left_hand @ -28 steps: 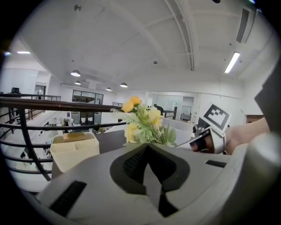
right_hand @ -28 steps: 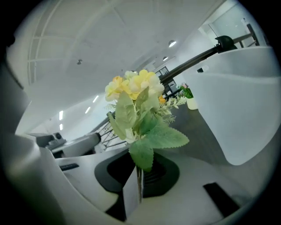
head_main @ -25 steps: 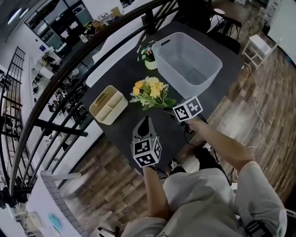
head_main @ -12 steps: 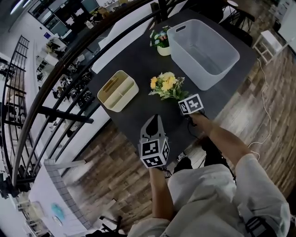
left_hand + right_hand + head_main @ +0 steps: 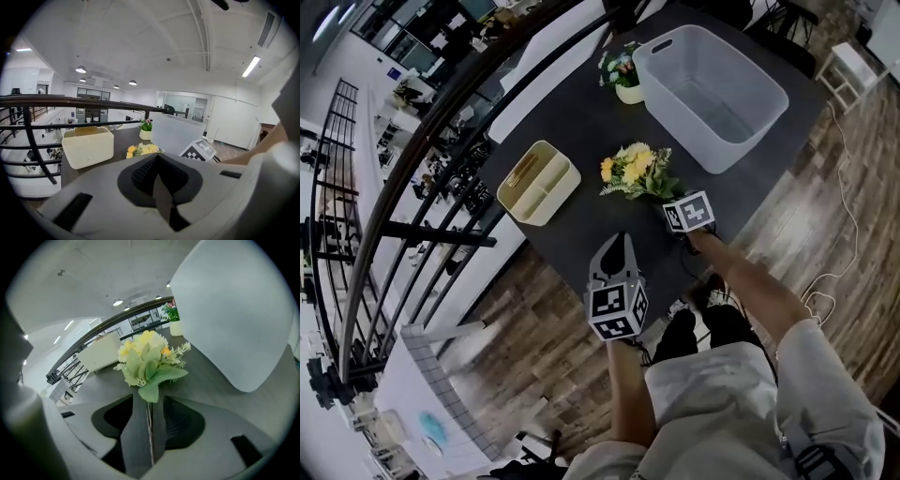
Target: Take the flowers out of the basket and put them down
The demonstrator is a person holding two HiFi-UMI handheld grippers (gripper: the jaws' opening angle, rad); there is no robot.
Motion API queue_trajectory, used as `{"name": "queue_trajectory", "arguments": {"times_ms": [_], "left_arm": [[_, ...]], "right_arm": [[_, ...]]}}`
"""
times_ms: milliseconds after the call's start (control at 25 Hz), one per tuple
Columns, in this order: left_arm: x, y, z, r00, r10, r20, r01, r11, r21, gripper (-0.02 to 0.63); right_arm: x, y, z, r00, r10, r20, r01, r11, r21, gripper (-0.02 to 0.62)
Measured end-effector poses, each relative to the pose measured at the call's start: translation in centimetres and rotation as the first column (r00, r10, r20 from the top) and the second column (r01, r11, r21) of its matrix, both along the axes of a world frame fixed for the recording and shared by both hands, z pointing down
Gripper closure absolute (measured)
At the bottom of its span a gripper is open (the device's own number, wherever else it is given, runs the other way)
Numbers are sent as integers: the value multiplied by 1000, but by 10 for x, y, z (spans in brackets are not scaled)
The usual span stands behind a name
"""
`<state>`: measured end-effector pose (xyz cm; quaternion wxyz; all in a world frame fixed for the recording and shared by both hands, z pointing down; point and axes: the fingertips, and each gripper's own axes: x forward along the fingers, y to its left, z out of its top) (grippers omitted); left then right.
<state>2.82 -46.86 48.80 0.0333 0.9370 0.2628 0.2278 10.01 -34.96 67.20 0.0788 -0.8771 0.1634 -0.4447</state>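
As your right claw (image 5: 148,403) is opening around the thin stem (image 5: 149,430), the flowers (image 5: 635,172) are out of the grey basket (image 5: 717,94) and lie on the dark surface (image 5: 581,122) near it, so I judge this bunch delivered. Your left claw (image 5: 157,161) is closed and empty. Wood floor (image 5: 562,356) and a railing (image 5: 412,159) border the surface; a cream box (image 5: 538,182) and a potted plant (image 5: 623,75) share it.
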Motion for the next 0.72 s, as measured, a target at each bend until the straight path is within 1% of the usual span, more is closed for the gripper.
{"name": "queue_trajectory", "arguments": {"times_ms": [160, 280, 400, 480, 600, 640, 720], "left_arm": [[7, 9, -4, 1000, -14, -21, 14, 1000, -14, 584], [-4, 23, -6, 1000, 1, -29, -2, 1000, -19, 584], [-22, 39, -11, 999, 26, -31, -26, 1000, -17, 584], [-37, 53, -19, 998, 47, -44, -48, 999, -16, 584], [-63, 74, -37, 994, 80, -75, -81, 997, -14, 584], [-70, 79, -43, 992, 88, -87, -90, 996, -13, 584], [-83, 85, -53, 988, 105, -113, -107, 994, -9, 584]], "right_arm": [[-8, 13, -32, 996, 8, -86, -7, 1000, 6, 365], [-26, 26, -67, 985, 57, -165, -51, 998, 42, 365], [-54, 31, -110, 961, 104, -256, -88, 993, 75, 365], [-75, 38, -143, 933, 146, -329, -117, 987, 107, 365], [-108, 58, -193, 879, 229, -419, -169, 970, 177, 365], [-118, 64, -208, 859, 248, -448, -179, 965, 190, 367], [-138, 73, -234, 814, 271, -513, -204, 961, 185, 374]]}}
